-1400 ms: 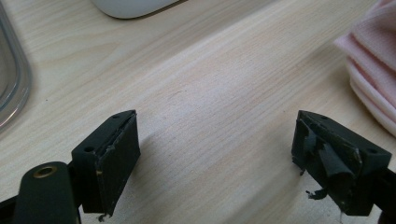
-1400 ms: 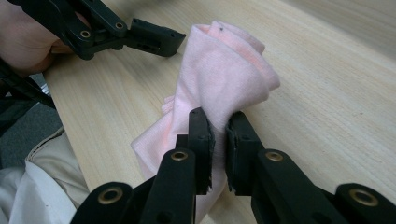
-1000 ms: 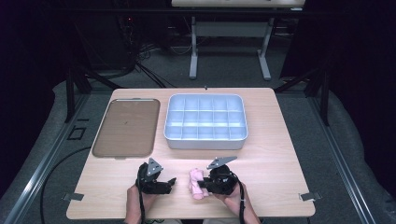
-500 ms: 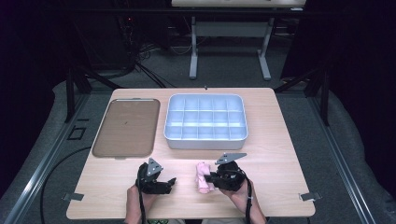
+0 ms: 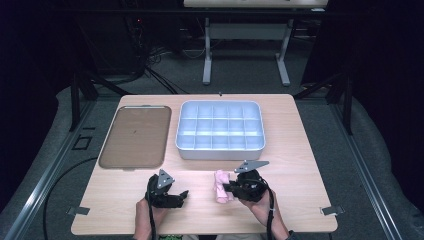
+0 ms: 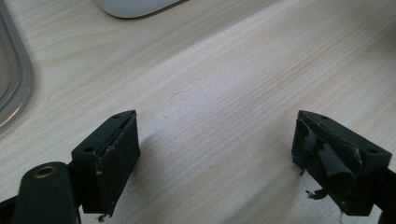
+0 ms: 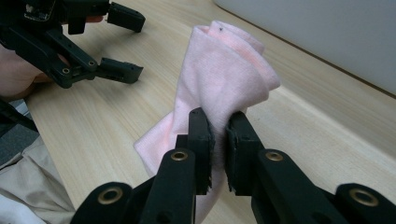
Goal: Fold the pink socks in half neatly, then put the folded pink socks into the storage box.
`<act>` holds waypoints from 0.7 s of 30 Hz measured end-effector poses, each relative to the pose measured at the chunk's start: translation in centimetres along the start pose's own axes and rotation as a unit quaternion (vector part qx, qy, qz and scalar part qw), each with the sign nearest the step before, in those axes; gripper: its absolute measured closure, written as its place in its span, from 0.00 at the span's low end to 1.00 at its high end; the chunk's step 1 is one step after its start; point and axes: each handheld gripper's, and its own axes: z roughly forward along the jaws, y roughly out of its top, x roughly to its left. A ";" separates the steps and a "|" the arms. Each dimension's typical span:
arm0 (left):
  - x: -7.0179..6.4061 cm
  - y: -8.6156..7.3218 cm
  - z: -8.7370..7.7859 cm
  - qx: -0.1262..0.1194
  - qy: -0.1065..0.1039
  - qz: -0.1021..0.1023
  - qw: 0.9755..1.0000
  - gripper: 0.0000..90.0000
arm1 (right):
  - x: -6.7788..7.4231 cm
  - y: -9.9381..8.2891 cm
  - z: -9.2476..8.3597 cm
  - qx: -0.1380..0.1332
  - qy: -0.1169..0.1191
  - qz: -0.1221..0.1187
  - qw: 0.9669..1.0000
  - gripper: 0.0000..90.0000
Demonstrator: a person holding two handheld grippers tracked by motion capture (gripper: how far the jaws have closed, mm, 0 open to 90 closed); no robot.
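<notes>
A pink folded cloth (image 5: 221, 186) (image 7: 224, 74) hangs a little above the wooden table near its front edge. My right gripper (image 5: 231, 187) (image 7: 218, 122) is shut on the cloth, pinching its fold between the two black jaws. My left gripper (image 5: 183, 194) (image 6: 212, 149) rests low over the bare tabletop to the left of the cloth, jaws wide open with nothing between them. It also appears at the upper left of the right gripper view (image 7: 119, 42).
A white compartment tray (image 5: 220, 148) stands behind the grippers at the table's middle. A flat brown tray (image 5: 135, 136) lies at the left. The table's front edge (image 5: 200, 231) is close to the hands.
My right gripper has shifted to the right and risen slightly with the pink cloth, which now hangs more upright. The left gripper has stayed put.
</notes>
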 end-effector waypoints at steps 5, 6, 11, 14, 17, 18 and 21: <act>0.0 0.0 0.0 0.000 0.000 -0.001 1.000 0.17 | -0.2 0.1 -0.3 0.001 -0.008 -0.003 1.000 0.91; 0.0 0.0 0.0 0.000 0.000 0.001 1.000 0.17 | -0.2 0.2 -0.3 0.001 -0.008 -0.001 1.000 0.91; 0.0 0.0 0.0 0.000 -0.001 0.001 1.000 0.17 | -0.5 0.3 -0.8 -0.002 -0.014 0.000 1.000 0.91; 0.0 0.0 0.0 0.000 -0.001 0.001 1.000 0.17 | -0.6 0.4 -1.0 -0.005 -0.015 0.000 1.000 0.91; 0.0 0.0 0.0 0.000 0.000 0.001 1.000 0.17 | -0.7 0.5 -1.3 -0.006 -0.018 -0.001 1.000 0.91; 0.0 0.0 0.0 0.000 -0.001 0.001 1.000 0.17 | -0.7 0.6 -1.4 -0.006 -0.022 -0.001 1.000 0.91; 0.0 0.0 0.0 0.000 0.000 0.001 1.000 0.17 | -0.9 0.6 -1.6 -0.010 -0.026 -0.001 1.000 0.91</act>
